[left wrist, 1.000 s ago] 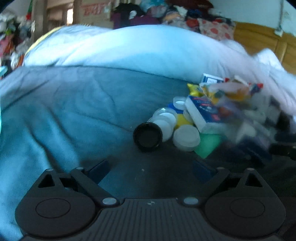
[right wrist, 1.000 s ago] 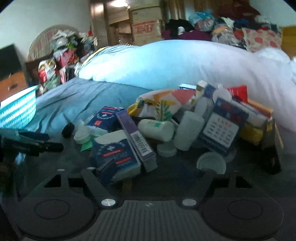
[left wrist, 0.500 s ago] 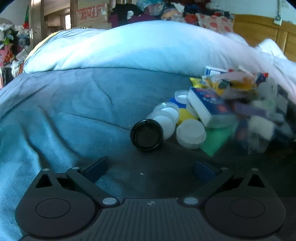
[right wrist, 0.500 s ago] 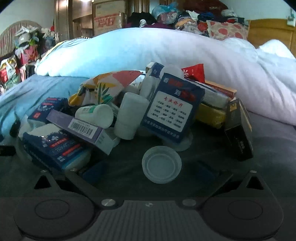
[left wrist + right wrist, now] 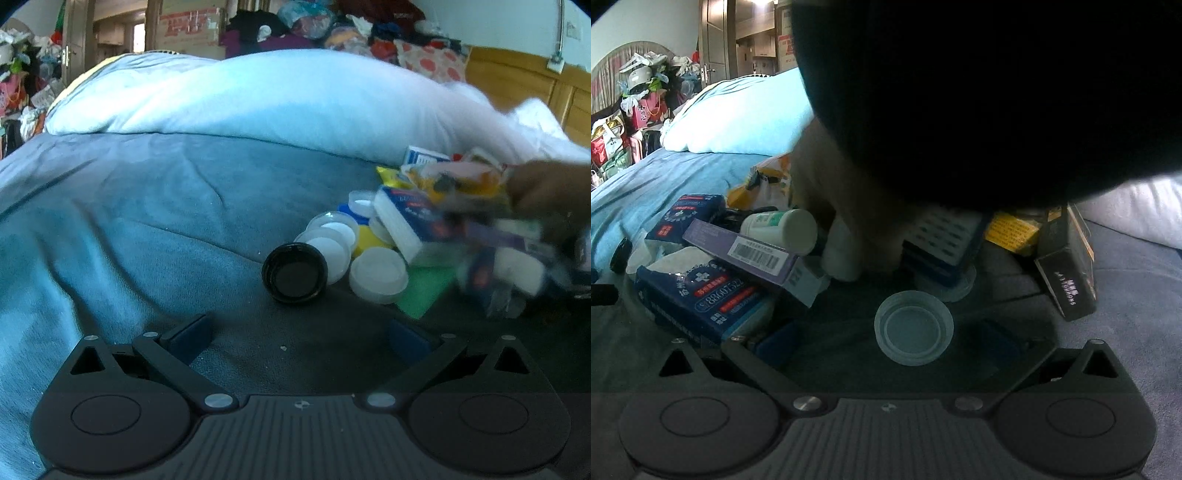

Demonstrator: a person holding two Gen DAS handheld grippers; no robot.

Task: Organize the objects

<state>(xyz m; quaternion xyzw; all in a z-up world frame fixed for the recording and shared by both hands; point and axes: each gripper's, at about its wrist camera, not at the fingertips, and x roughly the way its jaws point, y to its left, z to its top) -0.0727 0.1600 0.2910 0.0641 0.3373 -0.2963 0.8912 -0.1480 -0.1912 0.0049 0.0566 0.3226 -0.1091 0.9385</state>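
A jumble of small goods lies on a blue blanket. My left gripper is open and low over the blanket, with a black lid just ahead of it. White lids and a blue-and-white box sit behind that lid. My right gripper is open too. A translucent lid lies on the blanket between its fingertips, untouched. Beyond are a blue medicine box, a purple barcoded box and a white bottle on its side.
A person's hand reaches into the pile under a dark sleeve that blocks the upper right wrist view. A black box and a yellow box stand at the right. A pale duvet rises behind.
The hand and dark sleeve have come in over the pile, blurring it in the left view. My right gripper has closed in on the translucent lid. The left gripper has barely shifted.
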